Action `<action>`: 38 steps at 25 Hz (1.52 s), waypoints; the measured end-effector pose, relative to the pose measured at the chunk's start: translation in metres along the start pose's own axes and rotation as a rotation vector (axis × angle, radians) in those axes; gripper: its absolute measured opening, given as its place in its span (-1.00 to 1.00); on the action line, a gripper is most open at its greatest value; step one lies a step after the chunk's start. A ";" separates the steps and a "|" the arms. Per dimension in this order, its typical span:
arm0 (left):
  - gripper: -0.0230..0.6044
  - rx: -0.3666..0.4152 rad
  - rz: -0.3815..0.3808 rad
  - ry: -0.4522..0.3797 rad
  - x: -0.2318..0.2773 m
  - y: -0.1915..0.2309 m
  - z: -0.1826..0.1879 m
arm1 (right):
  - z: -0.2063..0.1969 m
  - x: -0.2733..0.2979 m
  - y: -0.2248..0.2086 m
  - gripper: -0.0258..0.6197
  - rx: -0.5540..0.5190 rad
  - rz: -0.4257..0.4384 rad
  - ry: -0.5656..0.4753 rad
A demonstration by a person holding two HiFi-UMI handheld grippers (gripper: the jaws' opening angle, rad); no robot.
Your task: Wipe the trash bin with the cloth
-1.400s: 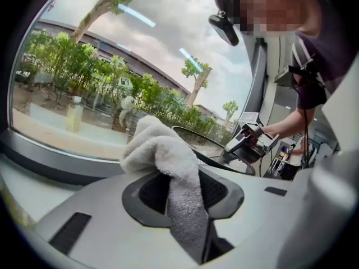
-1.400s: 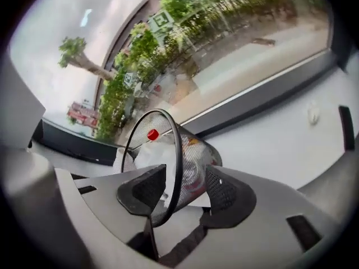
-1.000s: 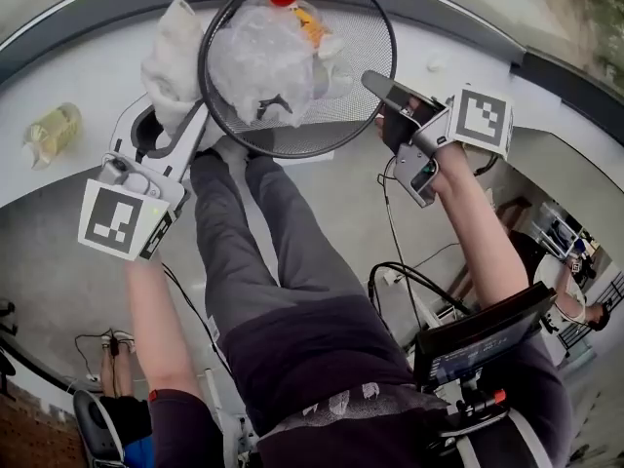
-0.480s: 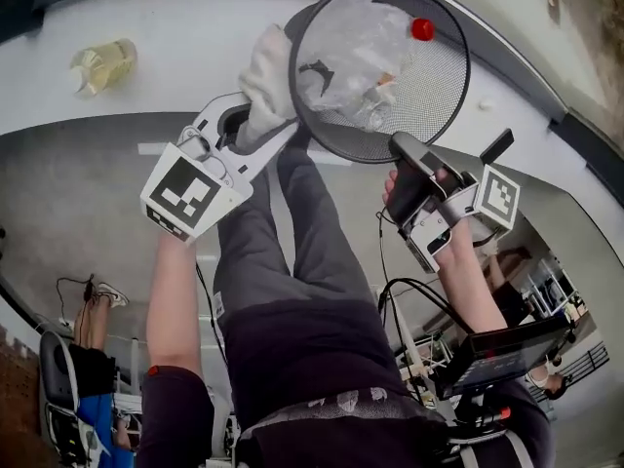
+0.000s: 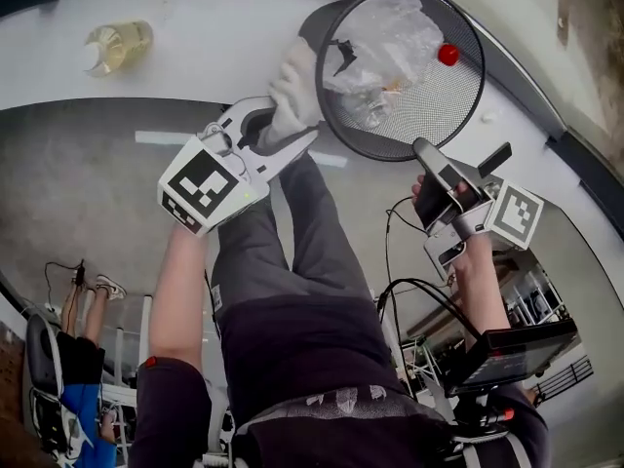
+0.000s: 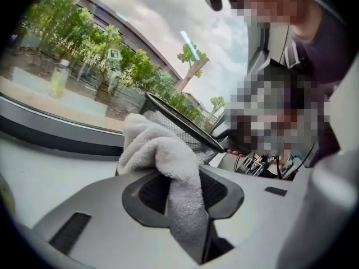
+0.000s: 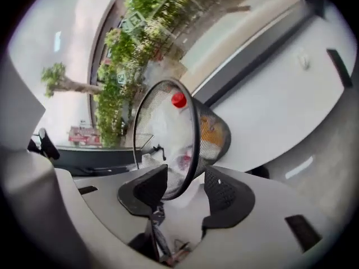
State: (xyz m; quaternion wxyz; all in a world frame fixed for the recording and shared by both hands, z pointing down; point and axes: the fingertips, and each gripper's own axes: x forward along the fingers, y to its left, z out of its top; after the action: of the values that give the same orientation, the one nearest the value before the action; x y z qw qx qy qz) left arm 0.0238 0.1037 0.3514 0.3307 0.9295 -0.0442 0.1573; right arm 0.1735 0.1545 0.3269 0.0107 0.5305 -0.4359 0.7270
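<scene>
Head camera looks down; gripper cameras apparently share the bin (image 5: 450,105) (image 6: 180,125) (image 7: 194,139).

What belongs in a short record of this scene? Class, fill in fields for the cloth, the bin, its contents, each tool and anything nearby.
cloth: white, beside the bin's rim
trash bin: black mesh, mouth toward the person
contents: clear plastic, red cap
left tool: shut on the cloth
right tool: jaws have just been opening, bin rim between them, not gripped
nearby: bottle on white ledge

trash bin (image 6: 185,129) partly behind cloth (image 6: 160,153), bottle (image 6: 58,78) blurred
</scene>
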 end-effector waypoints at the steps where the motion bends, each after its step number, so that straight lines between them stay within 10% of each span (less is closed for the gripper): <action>1: -0.59 0.003 0.013 -0.015 -0.021 0.006 -0.002 | 0.002 -0.011 -0.005 -0.35 -0.074 -0.065 -0.027; 4: -0.59 0.046 0.026 -0.032 -0.051 0.024 0.007 | 0.043 -0.033 -0.017 -0.35 -0.290 -0.234 -0.078; 8: -0.59 0.151 0.040 0.036 -0.040 0.034 0.019 | 0.065 0.011 0.019 -0.35 -0.557 -0.037 0.097; 11: -0.59 0.196 0.045 0.075 -0.037 0.027 0.023 | 0.065 0.011 0.008 -0.68 -0.439 -0.105 0.061; 24: -0.59 0.073 -0.016 -0.017 0.016 0.007 0.040 | 0.038 0.010 -0.015 -0.68 0.342 0.021 -0.088; 34: -0.59 0.144 -0.157 0.087 0.084 -0.067 0.000 | 0.030 0.021 -0.012 -0.67 0.436 0.115 -0.016; 38: -0.59 0.191 -0.172 0.142 0.097 -0.079 -0.010 | 0.027 0.019 -0.002 -0.58 0.306 0.151 0.026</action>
State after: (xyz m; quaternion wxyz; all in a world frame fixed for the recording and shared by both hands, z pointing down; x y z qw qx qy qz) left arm 0.1282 0.1735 0.3424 0.2552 0.9437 0.0743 0.1971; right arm 0.1869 0.1297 0.3440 -0.1192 0.4823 -0.3583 0.7904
